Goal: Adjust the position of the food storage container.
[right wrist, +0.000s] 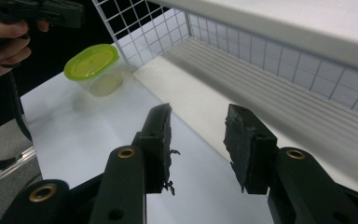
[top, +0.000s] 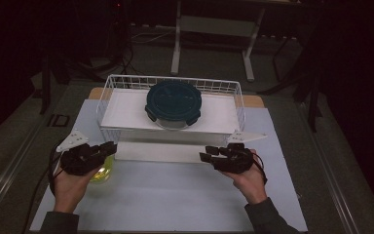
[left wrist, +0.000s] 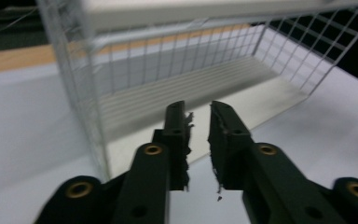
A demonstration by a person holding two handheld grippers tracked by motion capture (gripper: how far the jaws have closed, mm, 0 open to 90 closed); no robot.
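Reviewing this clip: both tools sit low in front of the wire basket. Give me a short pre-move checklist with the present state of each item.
1. Left tool holds nothing: ok, a narrow gap and nothing between the jaws.
2. Right tool holds nothing: ok, jaws apart, bare mat between them.
3. Green-lidded container upright and lidded: ok, it stands on the mat beside the basket's corner.
4. Dark round lidded container stable: ok, it rests flat on the white board laid across the wire basket.
5. Tools apart from the basket: ok for the right one; cannot tell for the left.
6. Dark lid's clips latched: cannot tell, too dim.
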